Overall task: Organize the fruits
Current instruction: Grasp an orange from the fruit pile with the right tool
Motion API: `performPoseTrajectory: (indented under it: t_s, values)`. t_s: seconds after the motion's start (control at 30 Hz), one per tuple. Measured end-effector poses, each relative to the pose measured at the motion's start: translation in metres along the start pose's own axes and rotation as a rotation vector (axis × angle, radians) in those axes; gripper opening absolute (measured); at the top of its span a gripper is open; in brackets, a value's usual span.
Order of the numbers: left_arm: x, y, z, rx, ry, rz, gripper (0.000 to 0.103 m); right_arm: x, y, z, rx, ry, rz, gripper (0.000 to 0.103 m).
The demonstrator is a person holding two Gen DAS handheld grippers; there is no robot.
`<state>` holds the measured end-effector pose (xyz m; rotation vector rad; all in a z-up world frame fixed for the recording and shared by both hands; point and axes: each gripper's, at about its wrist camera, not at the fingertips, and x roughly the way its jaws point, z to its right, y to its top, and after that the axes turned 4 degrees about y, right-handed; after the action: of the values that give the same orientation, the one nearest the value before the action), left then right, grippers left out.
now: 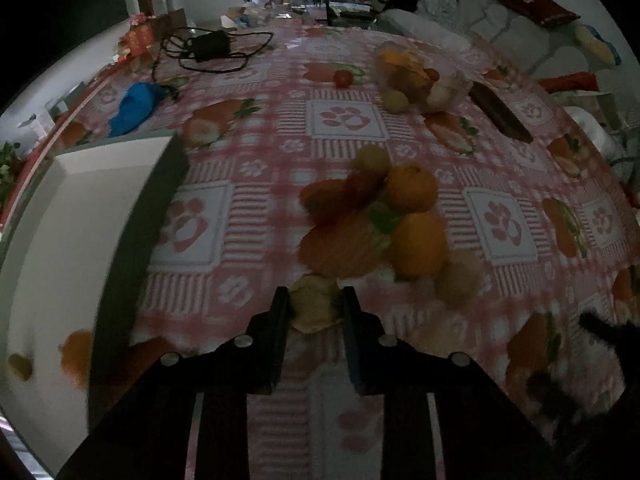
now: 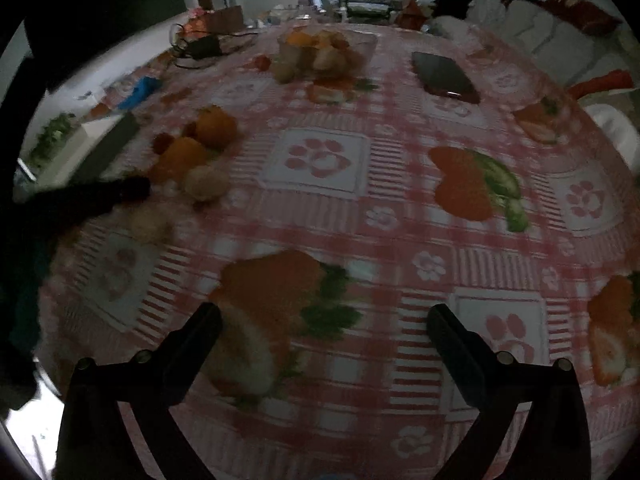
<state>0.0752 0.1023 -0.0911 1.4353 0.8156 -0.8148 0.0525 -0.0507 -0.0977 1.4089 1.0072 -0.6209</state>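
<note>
Your left claw [image 1: 316, 308] is closed on a pale yellowish fruit [image 1: 314, 306] low over the tabletop [image 1: 256, 216], its pads pressing both sides; your right claw [image 2: 324, 320] hangs wide and empty above bare cloth, well apart from any fruit. Just beyond the held fruit lies the loose pile [image 1: 384, 216]: two oranges, a couple of small red ones, a pale round one behind and another beside. By my reading most of the sorting is still ahead of you. The white tray [image 1: 80, 216] at the left seems to carry only two pieces at its near end, though blur leaves it unclear whether those are real fruit or a printed pattern. The clear bowl [image 1: 420, 80] farther back already holds several, with a tomato [image 1: 343, 78] and a greenish fruit [image 1: 396, 101] resting outside it. The scene is dim and smeared, so the held fruit's kind is uncertain, printed fruit on the cloth confuses the count, and the tray's left side is cut off.
</note>
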Motion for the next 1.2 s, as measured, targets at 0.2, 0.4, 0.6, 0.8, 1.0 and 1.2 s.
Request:
performPoseTrajectory:
  t_s: [0.2,0.4,0.6,0.8,1.0,1.2]
  values:
    - [-0.014,-0.017,-0.024,-0.056,-0.028,0.007,0.028,-0.005,0.049,-0.028,-0.047,0.061,0.066,0.103]
    - [-0.028,-0.025,-0.031,-0.068,-0.052,0.041,0.028,0.029,0.083,-0.062,-0.083,0.103,0.021,0.088]
    - [-0.03,-0.028,-0.03,-0.049,-0.064,0.055,0.028,0.06,0.092,-0.078,-0.12,0.103,-0.046,0.074]
    - [-0.018,-0.027,-0.031,-0.061,-0.068,0.027,0.028,0.071,0.094,-0.086,-0.157,0.081,-0.07,0.043]
    - [-0.03,-0.033,-0.04,-0.092,-0.125,0.062,0.028,0.06,0.092,-0.083,-0.115,0.114,-0.042,0.037]
    - [-0.067,-0.036,-0.054,-0.097,-0.142,0.138,0.028,0.025,0.086,-0.076,-0.09,0.154,0.008,0.037]
